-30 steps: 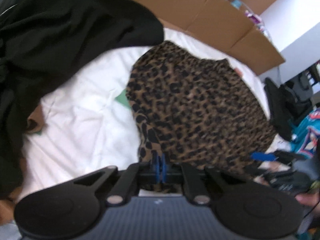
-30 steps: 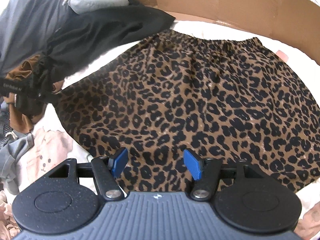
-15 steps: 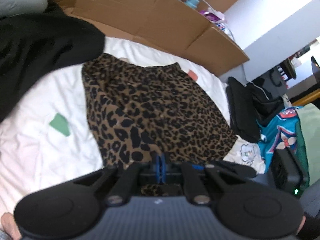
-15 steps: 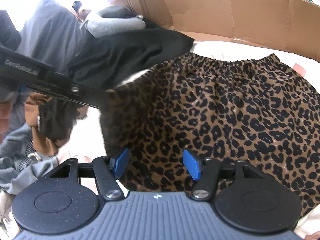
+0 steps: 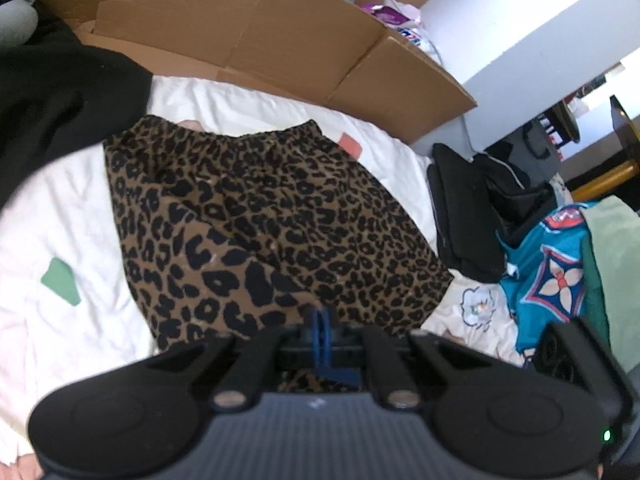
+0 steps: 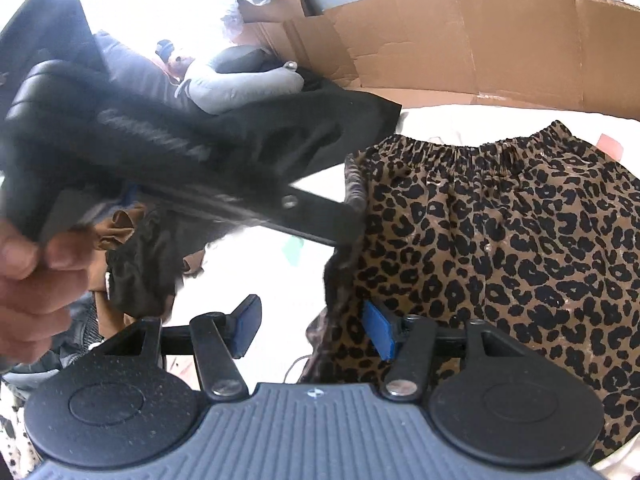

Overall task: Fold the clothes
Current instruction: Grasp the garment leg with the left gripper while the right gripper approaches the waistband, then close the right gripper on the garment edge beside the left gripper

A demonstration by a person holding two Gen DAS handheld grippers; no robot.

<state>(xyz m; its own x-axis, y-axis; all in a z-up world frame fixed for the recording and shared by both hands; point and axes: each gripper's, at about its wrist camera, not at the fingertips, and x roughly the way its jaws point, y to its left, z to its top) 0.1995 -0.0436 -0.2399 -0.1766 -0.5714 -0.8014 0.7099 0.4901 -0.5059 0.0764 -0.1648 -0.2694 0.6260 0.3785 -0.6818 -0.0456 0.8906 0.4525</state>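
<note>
the leopard skirt (image 5: 256,216) lies on the white sheet (image 5: 72,216), its gathered waistband toward the cardboard wall (image 5: 280,40) and its hem toward the cameras. its left edge is lifted off the sheet and folded inward, so in the right wrist view a raised flap of it stands up beside the flat part. the left gripper (image 5: 320,326) has its blue pads pressed together on the near edge of the skirt, with printed cloth showing above and below the pads. in the right wrist view that same gripper crosses the picture as a dark, blurred bar whose tip meets the lifted edge, and a hand (image 6: 28,276) grips its handle at the left. the right gripper (image 6: 310,330) has its jaws spread but closing; the lifted edge of the skirt hangs down between the pads, closer to the right one, and neither pad presses on it. a black garment (image 5: 52,96) lies on the sheet to the left of the skirt, near the waistband corner. a green patch (image 5: 60,282) shows on the sheet left of the skirt and a pink patch (image 5: 350,145) just beside the waistband's right end. a black bag (image 5: 464,216) and a teal patterned cloth (image 5: 552,264) lie off the sheet to the right.
</note>
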